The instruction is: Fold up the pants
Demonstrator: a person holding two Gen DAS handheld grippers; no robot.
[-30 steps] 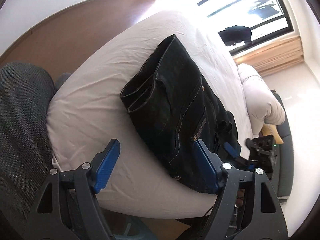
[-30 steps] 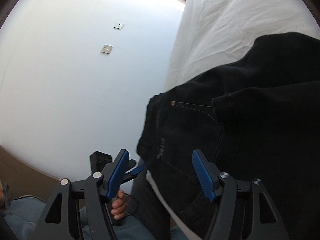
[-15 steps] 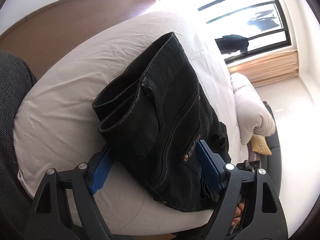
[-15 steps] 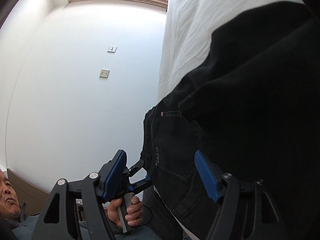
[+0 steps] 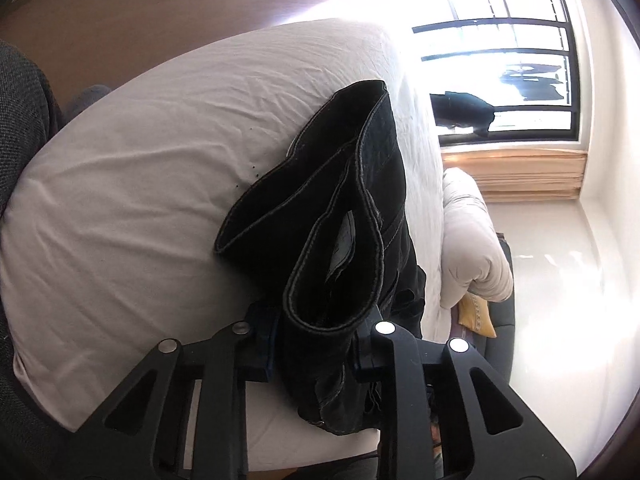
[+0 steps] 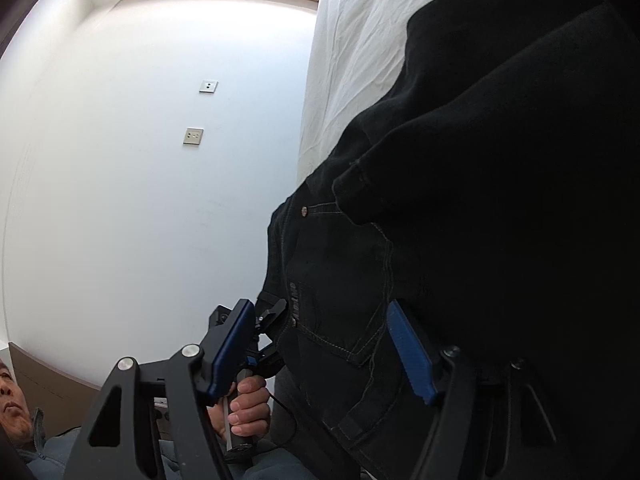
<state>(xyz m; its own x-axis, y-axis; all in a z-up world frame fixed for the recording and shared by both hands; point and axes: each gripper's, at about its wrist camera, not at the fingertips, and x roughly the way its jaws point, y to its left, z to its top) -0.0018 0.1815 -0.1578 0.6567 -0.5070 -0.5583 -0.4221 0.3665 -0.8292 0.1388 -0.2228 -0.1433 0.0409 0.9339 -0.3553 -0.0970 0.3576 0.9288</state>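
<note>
Left gripper [image 5: 316, 338], apart a second ago, now clamps the pants [image 5: 340, 216] on the bed [image 5: 140, 160]; right gripper [image 6: 320, 354] remains apart: the next fold can begin.

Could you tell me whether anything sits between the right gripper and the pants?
Nothing visible does. The right gripper is open, and the black pants already lie between its fingers. The left gripper is shut on the pants over the bed.
</note>
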